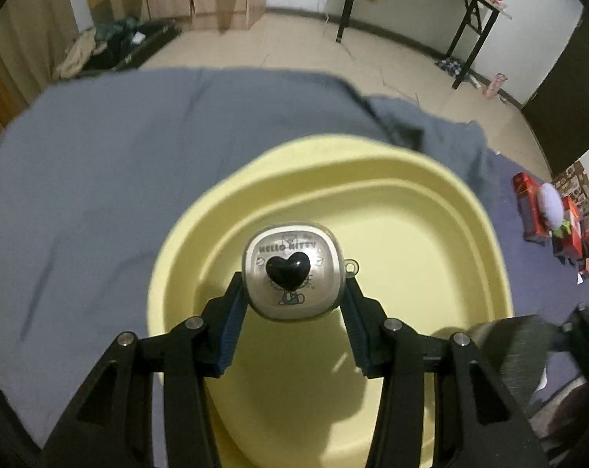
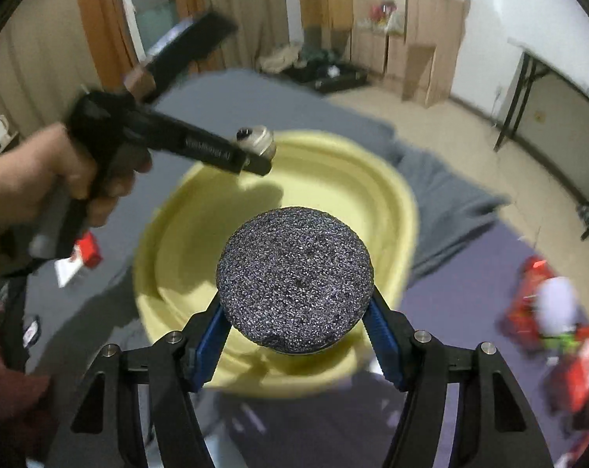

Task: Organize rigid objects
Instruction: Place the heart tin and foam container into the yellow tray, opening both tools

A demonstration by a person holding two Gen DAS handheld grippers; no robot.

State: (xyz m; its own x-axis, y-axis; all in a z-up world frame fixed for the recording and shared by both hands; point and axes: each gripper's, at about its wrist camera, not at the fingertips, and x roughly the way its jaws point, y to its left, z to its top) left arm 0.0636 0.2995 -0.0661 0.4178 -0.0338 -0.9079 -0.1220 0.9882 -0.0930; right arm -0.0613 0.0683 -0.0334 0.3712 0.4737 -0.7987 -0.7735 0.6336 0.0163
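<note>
**Both pieces over the basin**

Your left gripper (image 1: 292, 304) clamps the silver Hello Kitty case (image 1: 292, 275); your right gripper (image 2: 296, 327) grips the speckled round disc (image 2: 294, 279). The yellow basin (image 1: 485, 234) lies directly below both. Lower each close to the floor before letting go, apart from one another.

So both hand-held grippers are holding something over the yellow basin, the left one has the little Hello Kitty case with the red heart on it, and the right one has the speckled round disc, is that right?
Nearly. The heart on the Hello Kitty case is black, not red, as the left wrist view shows. The rest holds: the left hand-held gripper grips that case and the right hand-held gripper grips the speckled round disc, both over the yellow basin.
</note>
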